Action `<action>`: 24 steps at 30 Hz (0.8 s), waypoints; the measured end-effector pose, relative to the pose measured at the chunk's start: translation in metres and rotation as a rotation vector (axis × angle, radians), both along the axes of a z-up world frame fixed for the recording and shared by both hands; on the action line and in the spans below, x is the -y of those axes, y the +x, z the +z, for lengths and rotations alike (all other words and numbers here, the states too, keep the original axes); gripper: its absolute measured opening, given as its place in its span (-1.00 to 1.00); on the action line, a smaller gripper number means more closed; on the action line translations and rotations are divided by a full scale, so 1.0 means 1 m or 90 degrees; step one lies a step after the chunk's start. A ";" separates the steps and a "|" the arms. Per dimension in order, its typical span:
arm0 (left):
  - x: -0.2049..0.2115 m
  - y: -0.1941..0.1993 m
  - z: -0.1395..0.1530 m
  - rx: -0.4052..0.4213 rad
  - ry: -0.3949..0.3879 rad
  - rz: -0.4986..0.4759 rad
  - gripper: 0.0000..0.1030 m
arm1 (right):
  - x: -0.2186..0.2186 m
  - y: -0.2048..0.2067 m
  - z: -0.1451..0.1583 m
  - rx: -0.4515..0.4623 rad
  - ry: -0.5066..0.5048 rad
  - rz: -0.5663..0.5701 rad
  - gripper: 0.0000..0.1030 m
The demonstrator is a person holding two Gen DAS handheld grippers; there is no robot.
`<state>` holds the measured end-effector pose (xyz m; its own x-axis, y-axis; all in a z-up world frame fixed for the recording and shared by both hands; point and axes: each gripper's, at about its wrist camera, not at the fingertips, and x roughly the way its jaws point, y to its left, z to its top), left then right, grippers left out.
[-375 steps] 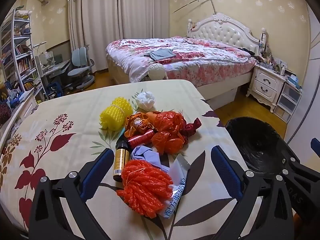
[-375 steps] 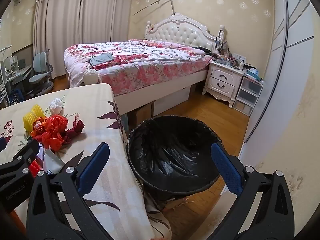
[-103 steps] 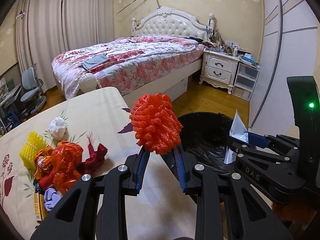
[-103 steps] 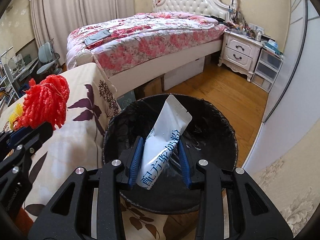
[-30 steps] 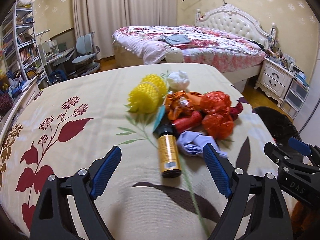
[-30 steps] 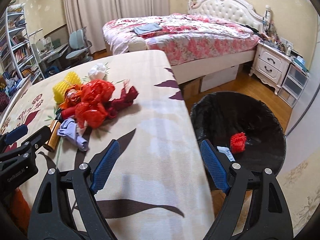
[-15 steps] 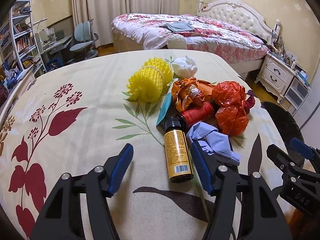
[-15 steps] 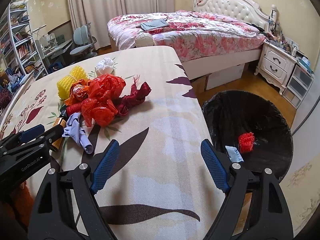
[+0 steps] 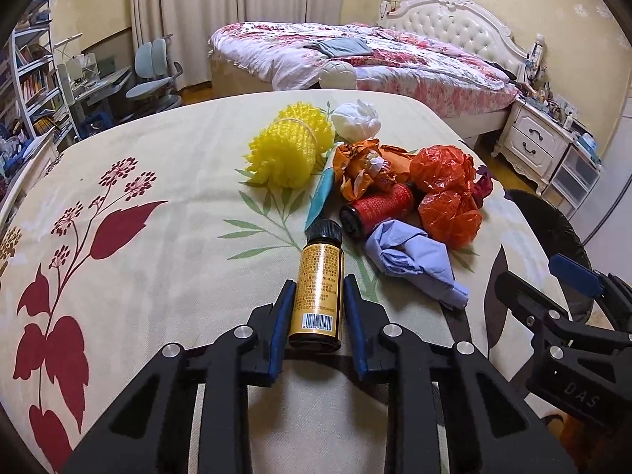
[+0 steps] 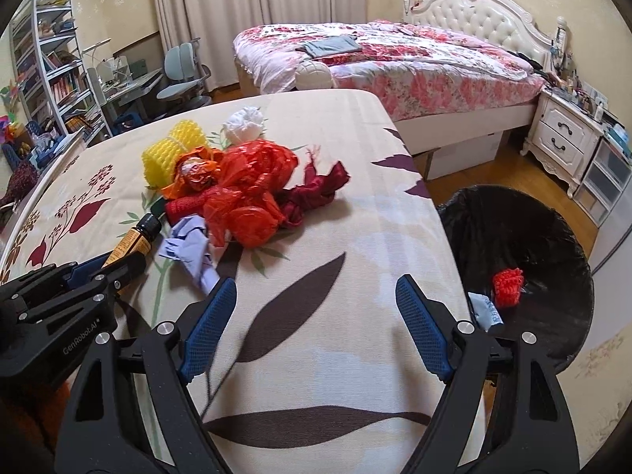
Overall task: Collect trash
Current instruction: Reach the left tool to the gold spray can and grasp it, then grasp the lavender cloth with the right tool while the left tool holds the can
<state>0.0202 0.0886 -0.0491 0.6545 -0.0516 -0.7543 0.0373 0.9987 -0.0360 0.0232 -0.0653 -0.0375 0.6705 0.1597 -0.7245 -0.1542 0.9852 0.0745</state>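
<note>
My left gripper (image 9: 316, 294) is shut on a small brown bottle with a gold label (image 9: 319, 288) that lies on the table; the bottle also shows in the right wrist view (image 10: 134, 239). Beyond it lie a crumpled lilac glove (image 9: 410, 258), a red can (image 9: 375, 211), orange-red plastic bags (image 9: 444, 189), an orange wrapper (image 9: 363, 166), a yellow foam net (image 9: 290, 146) and a white wad (image 9: 355, 120). My right gripper (image 10: 316, 296) is open and empty over the table's near right part. The black-lined bin (image 10: 525, 237) holds a red foam net (image 10: 507, 286) and a white packet (image 10: 486, 310).
The table has a cream cloth with leaf prints (image 9: 138, 237). A dark red rag (image 10: 316, 193) lies by the pile. A bed (image 9: 375, 55) and a nightstand (image 9: 533, 146) stand behind, a desk, chairs and shelves at the far left (image 9: 118, 79).
My left gripper has moved forward and its jaws have closed on the bottle's lower half. The right gripper has stayed open and shifted slightly.
</note>
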 end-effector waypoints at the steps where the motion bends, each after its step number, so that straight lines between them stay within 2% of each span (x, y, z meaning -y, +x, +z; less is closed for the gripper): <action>1: -0.002 -0.001 0.001 0.000 0.000 0.003 -0.46 | -0.004 0.000 0.000 -0.004 0.005 0.008 0.46; 9: -0.027 -0.005 0.001 -0.001 0.001 0.037 -0.46 | -0.037 0.003 -0.001 -0.022 0.010 0.078 0.12; 12: -0.035 -0.006 0.002 0.003 0.004 0.050 -0.46 | -0.053 0.006 -0.002 -0.022 -0.003 0.100 0.09; 14: -0.041 -0.006 0.003 0.005 0.006 0.057 -0.46 | -0.060 0.008 -0.003 -0.026 -0.007 0.111 -0.01; 18: -0.049 -0.007 0.004 0.008 0.008 0.066 -0.46 | -0.074 0.014 -0.006 -0.032 -0.018 0.124 -0.05; 23: -0.056 -0.005 0.003 0.007 -0.001 0.074 -0.46 | -0.082 0.017 -0.007 -0.027 -0.040 0.127 -0.33; 24: -0.057 -0.005 0.003 0.006 -0.003 0.075 -0.46 | -0.081 0.017 -0.006 -0.028 -0.038 0.126 -0.33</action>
